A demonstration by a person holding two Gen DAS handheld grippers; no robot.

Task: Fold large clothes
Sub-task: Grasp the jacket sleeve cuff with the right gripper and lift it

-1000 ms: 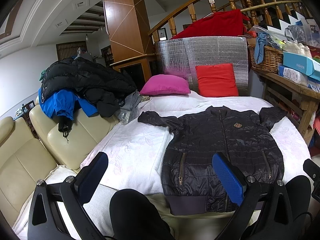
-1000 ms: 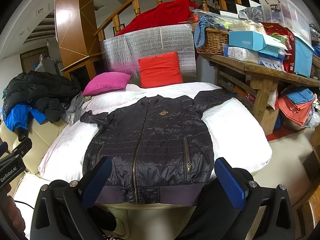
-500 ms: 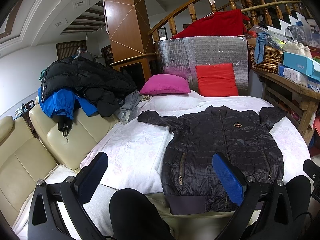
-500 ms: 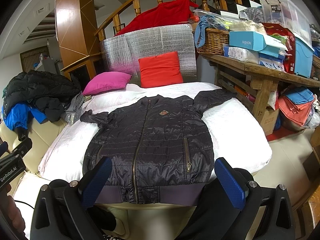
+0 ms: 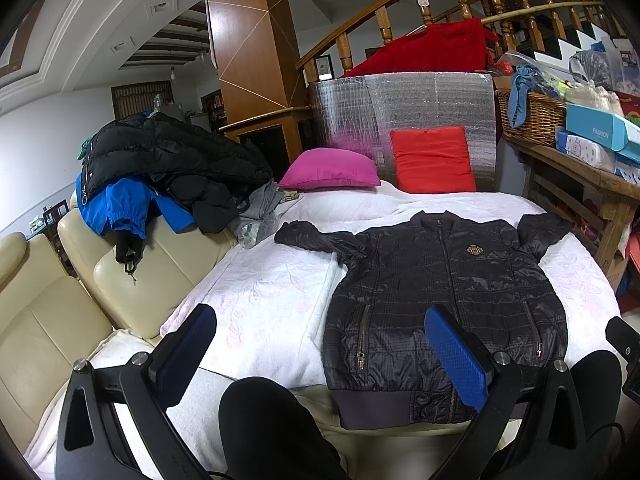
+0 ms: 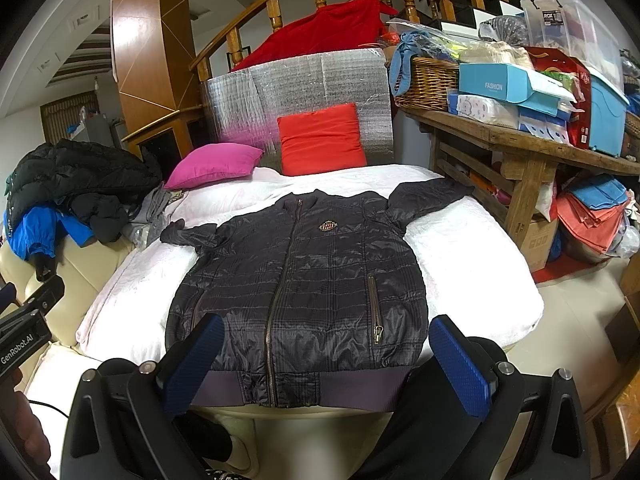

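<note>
A dark quilted zip jacket (image 6: 304, 280) lies flat, front up, on a white-covered bed (image 6: 472, 256), sleeves spread out and hem toward me. In the left wrist view the same jacket (image 5: 444, 292) sits right of centre. My left gripper (image 5: 320, 344) hovers open above the near bed edge, its right blue pad over the jacket's lower front. Held open over the jacket hem, my right gripper (image 6: 326, 356) has nothing between its blue pads. A person's dark-clad knees (image 5: 272, 428) show below the left gripper.
A pile of dark and blue coats (image 5: 160, 172) lies on a cream sofa (image 5: 44, 312) left of the bed. Pink (image 6: 212, 164) and red (image 6: 320, 140) cushions lean at the bed's head. A cluttered wooden table (image 6: 528, 144) stands on the right.
</note>
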